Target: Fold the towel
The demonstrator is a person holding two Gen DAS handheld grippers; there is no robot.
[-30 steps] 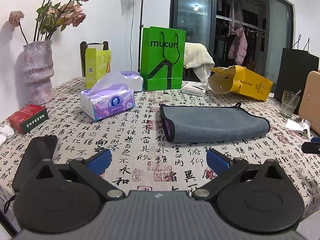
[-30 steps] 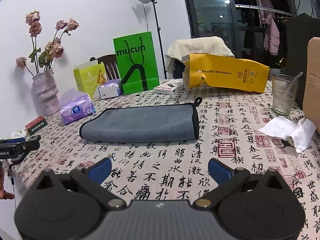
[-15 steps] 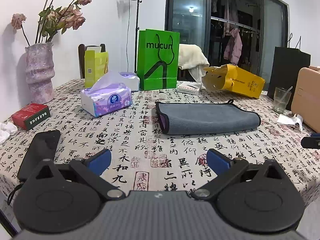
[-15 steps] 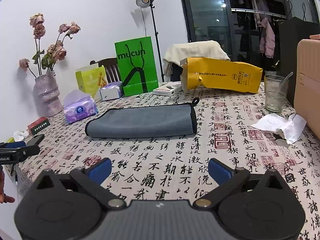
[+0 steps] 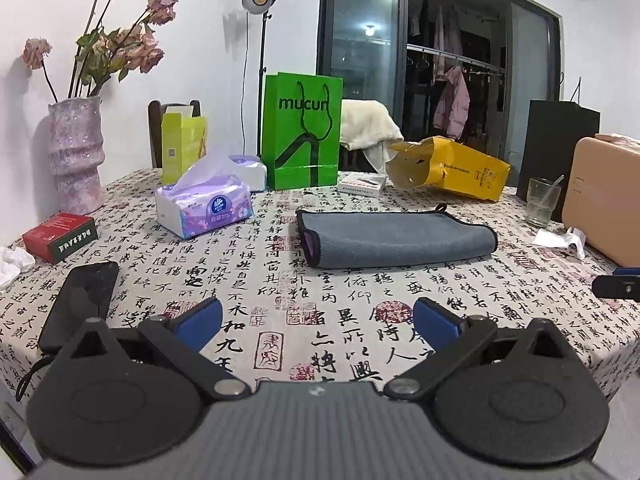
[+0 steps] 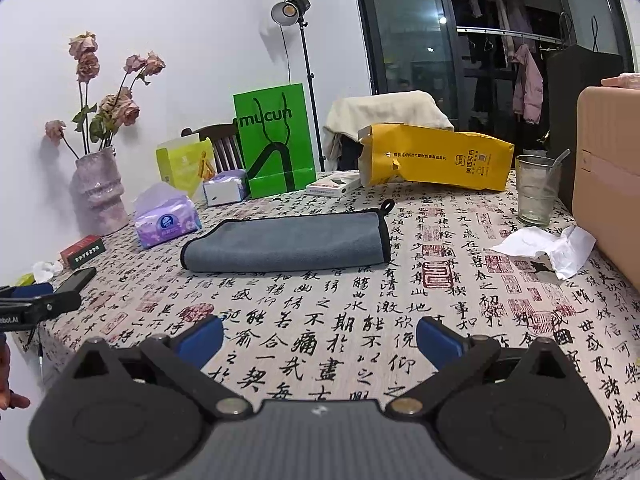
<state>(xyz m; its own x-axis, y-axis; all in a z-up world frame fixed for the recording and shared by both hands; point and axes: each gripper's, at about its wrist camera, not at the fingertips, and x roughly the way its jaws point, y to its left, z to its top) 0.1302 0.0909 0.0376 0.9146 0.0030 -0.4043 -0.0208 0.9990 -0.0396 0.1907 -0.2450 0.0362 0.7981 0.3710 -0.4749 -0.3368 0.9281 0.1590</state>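
Note:
A grey towel (image 5: 394, 240) with black trim lies folded into a long flat strip on the patterned tablecloth (image 5: 256, 280); it also shows in the right wrist view (image 6: 288, 242). My left gripper (image 5: 318, 322) is open and empty, well short of the towel near the table's front edge. My right gripper (image 6: 320, 338) is open and empty, also well back from the towel. The other gripper's tip shows at the right edge of the left wrist view (image 5: 618, 284) and at the left edge of the right wrist view (image 6: 36, 302).
A tissue pack (image 5: 204, 208), red box (image 5: 60, 236), black phone (image 5: 82, 300), vase (image 5: 76, 152), green bag (image 5: 302, 132), yellow bag (image 5: 452, 168), glass (image 5: 542, 202), crumpled paper (image 6: 548, 246) and tan box (image 6: 608, 176) surround the towel.
Both grippers have drawn back from the towel towards the table's front edge and stayed open. The towel has not moved.

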